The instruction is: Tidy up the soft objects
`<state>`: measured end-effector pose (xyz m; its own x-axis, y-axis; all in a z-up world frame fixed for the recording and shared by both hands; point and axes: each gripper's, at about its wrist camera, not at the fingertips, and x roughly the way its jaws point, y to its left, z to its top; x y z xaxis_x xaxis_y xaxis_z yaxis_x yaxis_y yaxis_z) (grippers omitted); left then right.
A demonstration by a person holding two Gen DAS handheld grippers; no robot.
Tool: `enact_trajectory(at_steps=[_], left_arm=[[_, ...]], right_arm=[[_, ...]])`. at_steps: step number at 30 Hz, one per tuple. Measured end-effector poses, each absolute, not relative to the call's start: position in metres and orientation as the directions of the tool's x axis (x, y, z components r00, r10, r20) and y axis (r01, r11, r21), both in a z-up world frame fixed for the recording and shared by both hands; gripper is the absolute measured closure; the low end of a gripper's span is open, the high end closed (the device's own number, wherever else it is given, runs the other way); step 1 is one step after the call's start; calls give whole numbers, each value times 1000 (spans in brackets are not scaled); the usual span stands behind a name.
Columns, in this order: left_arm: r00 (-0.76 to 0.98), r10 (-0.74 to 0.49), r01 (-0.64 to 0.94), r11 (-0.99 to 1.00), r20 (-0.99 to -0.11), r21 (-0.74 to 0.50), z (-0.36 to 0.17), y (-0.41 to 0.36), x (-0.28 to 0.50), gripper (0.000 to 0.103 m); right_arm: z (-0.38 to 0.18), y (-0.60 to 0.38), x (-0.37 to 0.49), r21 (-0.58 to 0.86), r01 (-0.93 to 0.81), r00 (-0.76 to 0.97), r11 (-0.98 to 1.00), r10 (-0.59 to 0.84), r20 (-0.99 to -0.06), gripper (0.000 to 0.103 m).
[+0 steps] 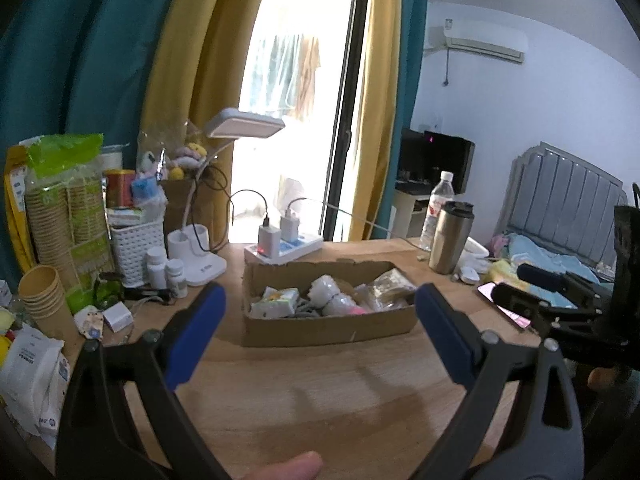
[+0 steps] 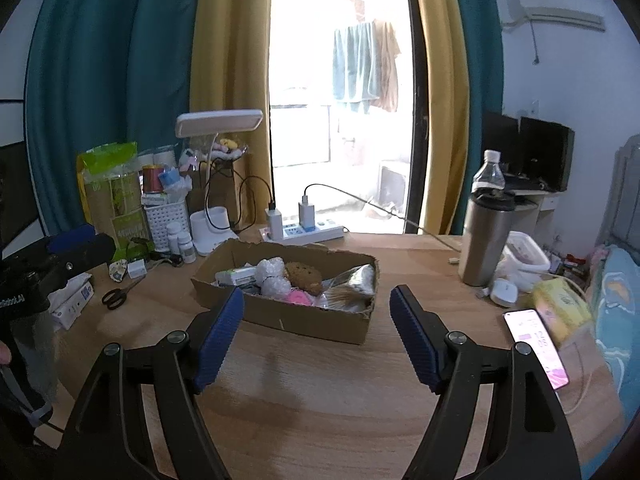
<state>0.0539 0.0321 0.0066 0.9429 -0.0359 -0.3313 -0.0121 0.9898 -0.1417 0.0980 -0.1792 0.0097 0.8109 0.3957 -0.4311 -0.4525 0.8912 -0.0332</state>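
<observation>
Across the wooden desk (image 2: 320, 400), the cardboard box (image 2: 288, 316) of soft things sits mid-frame, both claws, left (image 1: 320, 332) and right (image 2: 316, 334), released and empty, so I judge backing off slowly without nudging it best.

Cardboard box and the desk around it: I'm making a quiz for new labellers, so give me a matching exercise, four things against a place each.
Things:
1. cardboard box
2. steel tumbler
3. scissors
4. phone

Places:
A. left of the box, near the white packet
B. middle of the desk, soft items inside
C. desk's right edge, screen lit
D. right of the box, water bottle behind it

Pairs: 1-B, 2-D, 3-A, 4-C
</observation>
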Motion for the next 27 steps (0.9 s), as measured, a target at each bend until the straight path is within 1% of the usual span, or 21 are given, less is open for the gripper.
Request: enact_trajectory(at_steps=[6,8,11,16,27], left_arm=[[953,-38,12,996,-299,-88,18,20,38,6],[960,-38,18,997,-277,-73,24,16,32,6],[966,-40,25,998,-257,-64,32,10,25,6],[967,-56,42,997,-248,-64,39,1,19,6],[964,-82,66,995,-254,-69,45,-10,17,6]], right_arm=[[20,-191,75,-46,-428,838,903,377,-394,23],[25,-196,68,-55,-418,847,907,367,-384,20],[33,-203,58,-54,-405,862,913,361,-357,19],[41,-210,48,-47,-399,872,916,363,-330,19],[46,-212,40,-36,-407,874,913,377,-308,19]])
